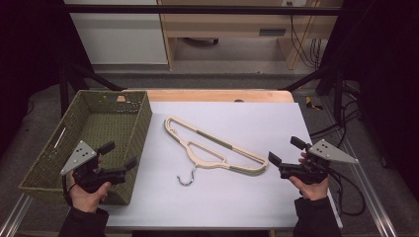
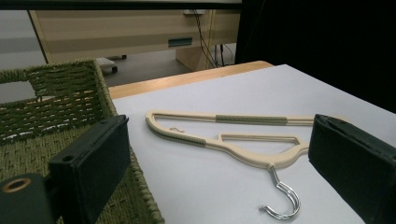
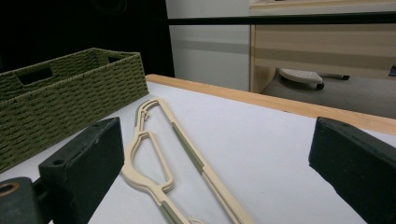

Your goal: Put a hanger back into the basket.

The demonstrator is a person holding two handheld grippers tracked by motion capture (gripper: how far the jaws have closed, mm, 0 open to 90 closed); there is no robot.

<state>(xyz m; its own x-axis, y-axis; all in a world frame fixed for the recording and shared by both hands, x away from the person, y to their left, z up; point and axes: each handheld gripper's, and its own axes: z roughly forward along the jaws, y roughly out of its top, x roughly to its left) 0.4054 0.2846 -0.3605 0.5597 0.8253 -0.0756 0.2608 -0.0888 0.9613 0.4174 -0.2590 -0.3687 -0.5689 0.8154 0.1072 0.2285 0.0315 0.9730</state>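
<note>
My left gripper (image 1: 119, 155) hangs over the near right corner of the woven basket (image 1: 74, 129) at the table's (image 1: 247, 197) left edge, jaws apart and empty. The cream hanger (image 1: 212, 148) lies flat mid-table, its metal hook (image 1: 186, 178) toward the near edge. My right gripper (image 1: 285, 150) hovers near the right edge, just beside the hanger's end, jaws apart, holding nothing.

A white sheet (image 1: 237, 197) lies under the left claw (image 1: 120, 155) and the right claw (image 1: 284, 149); past its far end, ahead of both claws, runs a strip of brown wood (image 1: 212, 95); far ahead stands a pale wooden desk (image 1: 222, 24) on the grey floor (image 1: 237, 61); black wires (image 1: 304, 47) hang beside it, far ahead of the right claw; a black bar (image 1: 197, 9) runs across farthest ahead.
</note>
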